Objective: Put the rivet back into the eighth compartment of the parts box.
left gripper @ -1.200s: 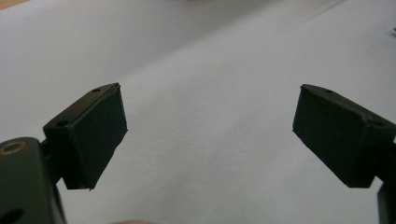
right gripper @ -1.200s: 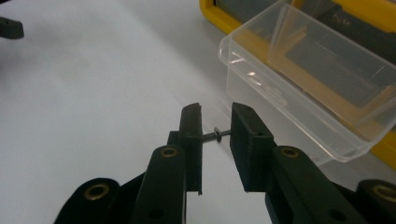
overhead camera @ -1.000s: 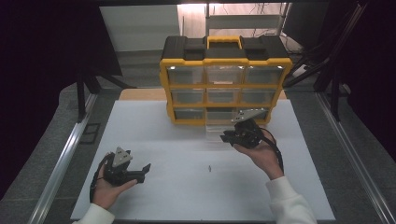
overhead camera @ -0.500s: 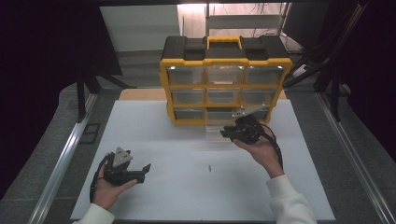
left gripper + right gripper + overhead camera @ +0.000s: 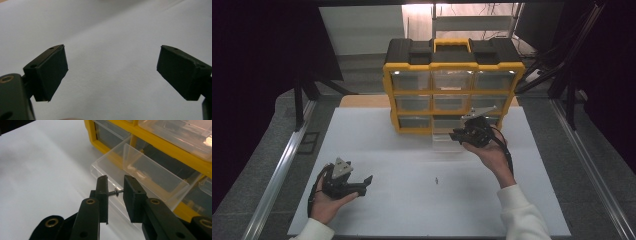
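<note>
Right gripper (image 5: 115, 192) has edged closer over the open drawer (image 5: 140, 173), screw (image 5: 115, 192) pinched endwise; any wobble drops it outside. Left gripper (image 5: 112, 72) gapes wide, empty.

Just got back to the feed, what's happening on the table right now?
The right gripper pinches a small metal screw end to end between its jaws, above the clear plastic drawer pulled out of the bottom row of the yellow-and-black parts cabinet. The screw is not yet in the drawer. The left gripper rests open on the white tabletop, holding nothing. Another small screw lies loose mid-table.
</note>
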